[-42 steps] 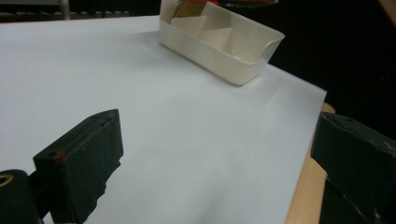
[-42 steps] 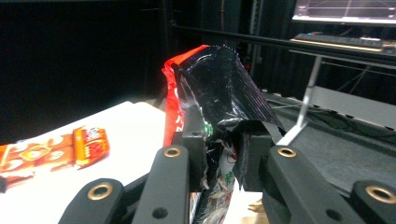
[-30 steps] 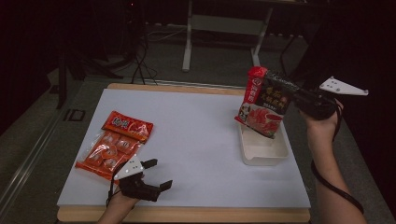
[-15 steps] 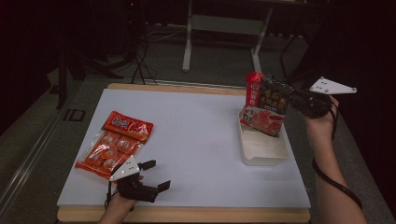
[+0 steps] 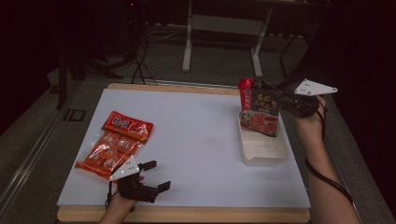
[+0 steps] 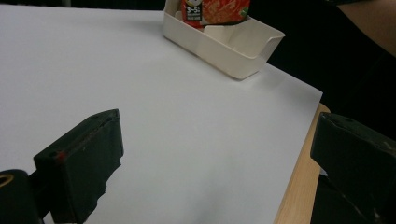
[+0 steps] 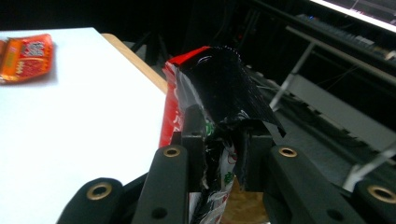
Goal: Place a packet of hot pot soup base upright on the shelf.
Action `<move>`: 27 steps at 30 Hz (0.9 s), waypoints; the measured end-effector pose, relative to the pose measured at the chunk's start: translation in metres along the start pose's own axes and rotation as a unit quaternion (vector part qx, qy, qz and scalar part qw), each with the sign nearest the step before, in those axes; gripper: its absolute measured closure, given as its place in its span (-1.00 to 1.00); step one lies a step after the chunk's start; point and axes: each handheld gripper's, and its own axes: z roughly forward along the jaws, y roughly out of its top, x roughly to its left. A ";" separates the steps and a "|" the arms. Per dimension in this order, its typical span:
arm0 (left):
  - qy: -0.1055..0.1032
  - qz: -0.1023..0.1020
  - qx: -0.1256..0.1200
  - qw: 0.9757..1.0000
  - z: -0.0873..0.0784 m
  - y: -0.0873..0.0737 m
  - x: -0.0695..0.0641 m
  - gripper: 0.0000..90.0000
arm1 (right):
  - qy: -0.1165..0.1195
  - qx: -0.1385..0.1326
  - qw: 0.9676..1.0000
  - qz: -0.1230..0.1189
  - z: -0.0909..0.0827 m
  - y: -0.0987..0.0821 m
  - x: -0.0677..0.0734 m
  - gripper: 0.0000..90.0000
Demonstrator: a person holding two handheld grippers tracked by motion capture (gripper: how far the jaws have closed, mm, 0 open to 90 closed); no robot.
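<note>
Your right tongs (image 5: 279,100) pinch the upper edge of the red-and-dark snack pouch (image 5: 259,109); in the right gripper view the jaws press the foil from both sides. The pouch stands upright, its lower end inside the far end of the cream tray (image 5: 261,149) at the table's (image 5: 201,135) right side. Your left tongs (image 5: 156,175) rest near the front edge, jaws wide, nothing between them. The orange snack pack (image 5: 114,142) lies flat just beside them.
</note>
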 end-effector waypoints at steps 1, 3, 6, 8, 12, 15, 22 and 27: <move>0.000 0.000 0.000 1.000 0.000 0.000 0.000 -0.93 | 0.000 0.000 1.000 0.000 0.000 0.000 0.000 0.69; -0.002 -0.005 -0.002 1.000 0.000 -0.001 0.001 -0.93 | 0.014 -0.005 1.000 0.015 0.003 -0.006 -0.002 0.68; -0.003 -0.006 -0.003 1.000 0.001 -0.001 0.001 -0.93 | 0.027 -0.019 0.999 0.037 0.004 -0.012 -0.005 0.67; -0.003 -0.006 0.000 1.000 0.002 -0.001 0.001 -0.93 | 0.038 -0.025 0.997 0.056 0.004 -0.016 -0.007 0.66; -0.004 -0.003 0.000 1.000 0.002 -0.001 0.000 -0.93 | 0.053 -0.031 0.996 0.061 0.004 -0.020 -0.008 0.66; -0.005 -0.003 -0.001 1.000 0.003 -0.001 0.000 -0.93 | 0.061 -0.028 0.996 0.063 0.005 -0.021 -0.007 0.65; -0.006 -0.002 0.000 1.000 0.002 -0.002 0.000 -0.93 | 0.055 -0.043 0.993 0.094 0.007 -0.037 -0.008 0.64; -0.005 -0.004 -0.001 1.000 0.002 -0.003 0.001 -0.93 | 0.042 -0.056 0.991 0.111 0.005 -0.044 -0.010 0.64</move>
